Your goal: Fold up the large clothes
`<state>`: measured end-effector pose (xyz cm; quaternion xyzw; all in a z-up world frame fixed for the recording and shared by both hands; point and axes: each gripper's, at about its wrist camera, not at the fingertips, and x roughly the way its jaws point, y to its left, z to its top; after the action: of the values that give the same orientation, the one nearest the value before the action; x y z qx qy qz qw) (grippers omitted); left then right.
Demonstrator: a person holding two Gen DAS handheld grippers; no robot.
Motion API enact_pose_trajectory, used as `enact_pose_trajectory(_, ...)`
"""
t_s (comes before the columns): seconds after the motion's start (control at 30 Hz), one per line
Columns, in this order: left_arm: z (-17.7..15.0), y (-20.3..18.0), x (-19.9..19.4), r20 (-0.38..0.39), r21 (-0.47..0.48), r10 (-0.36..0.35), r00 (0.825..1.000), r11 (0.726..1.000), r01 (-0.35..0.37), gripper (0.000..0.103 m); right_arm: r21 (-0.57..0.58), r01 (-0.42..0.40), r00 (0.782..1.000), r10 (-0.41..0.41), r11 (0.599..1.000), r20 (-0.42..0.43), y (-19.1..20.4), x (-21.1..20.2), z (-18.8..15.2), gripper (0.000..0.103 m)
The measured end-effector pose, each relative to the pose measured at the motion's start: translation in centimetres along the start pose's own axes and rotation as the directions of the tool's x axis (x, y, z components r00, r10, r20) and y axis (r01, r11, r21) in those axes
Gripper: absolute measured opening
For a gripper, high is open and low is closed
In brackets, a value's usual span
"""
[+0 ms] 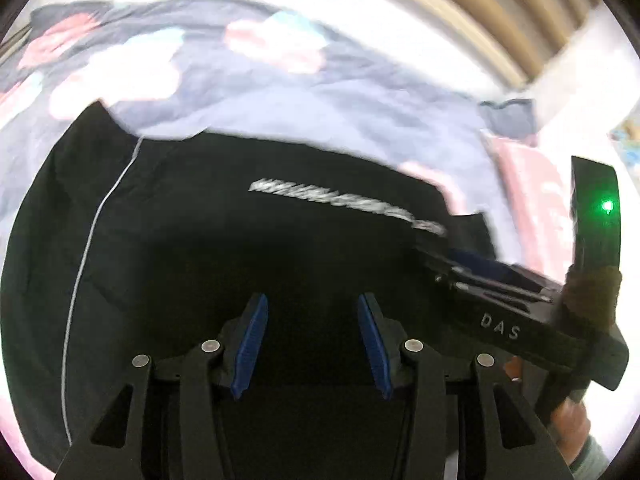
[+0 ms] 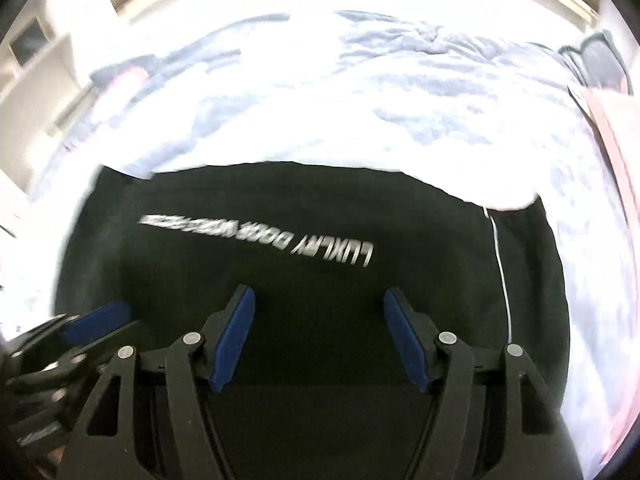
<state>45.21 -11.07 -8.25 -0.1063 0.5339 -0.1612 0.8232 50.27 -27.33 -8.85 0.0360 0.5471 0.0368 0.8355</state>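
A large black garment [image 1: 248,248] with white lettering [image 1: 344,204] and a thin white stripe [image 1: 86,248] lies spread on a bed. My left gripper [image 1: 312,312] hovers over its near part, open and empty, blue pads apart. The right gripper's body shows at that view's right edge [image 1: 520,300]. In the right wrist view the same garment [image 2: 312,280] shows upside-down lettering [image 2: 260,236] and the stripe [image 2: 502,276]. My right gripper [image 2: 318,306] is open and empty above the cloth. The left gripper [image 2: 80,332] shows blurred at lower left.
The bed is covered by a pale blue quilt [image 1: 320,104] with pink and white flower prints [image 1: 276,40]. A pink cloth [image 1: 536,188] lies to the right, also seen in the right wrist view [image 2: 616,132]. A wooden headboard or slats [image 1: 480,12] stand behind.
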Motion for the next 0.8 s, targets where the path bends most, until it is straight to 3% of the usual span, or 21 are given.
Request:
enact_pose_trajectory(0.1,0.0,1.9,3.3,-0.086,-0.047,-0.002,0.996,0.999,-0.002,0.047,-0.001,0.006,0.998,-0.006,1.000,-0.063,-0.1,3.0,-0.1,0.072)
enact_pose_trajectory(0.23,0.2,1.6,3.4,-0.094,-0.020,0.021,0.995,1.000,-0.023,0.048,0.002,0.022,0.998,-0.022,1.000,-0.056,-0.1,2.9,-0.2,0.073)
enact_pose_trajectory(0.33,-0.2,1.1,1.6,-0.084,-0.003,-0.021,0.996,1.000,0.021,0.048,0.013,-0.014,1.000,0.015,1.000,-0.028,-0.4,0.1,-0.7,0.073)
enact_pose_trajectory(0.47,-1.9,1.7,-3.0,-0.048,0.040,-0.070,0.996,0.997,0.072,0.048,-0.036,-0.066,0.998,0.066,0.997,0.012,-0.1,-5.2,-3.8,0.073)
enact_pose_trajectory(0.67,-7.5,3.3,-6.3,-0.086,0.083,-0.079,0.993,0.993,0.086,0.048,-0.053,-0.063,0.996,0.059,0.997,-0.074,-0.2,-5.5,-9.2,0.073)
enact_pose_trajectory(0.73,-8.5,3.8,-4.9,-0.120,0.056,-0.062,0.991,0.996,0.070,0.048,-0.028,-0.048,0.994,0.045,0.998,-0.101,0.3,-4.4,-11.4,0.073)
enact_pose_trajectory(0.8,-9.5,3.9,-2.6,-0.147,0.063,0.003,0.989,0.998,0.006,0.048,0.011,-0.053,0.984,0.054,0.999,-0.168,0.0,-2.4,-11.9,0.073)
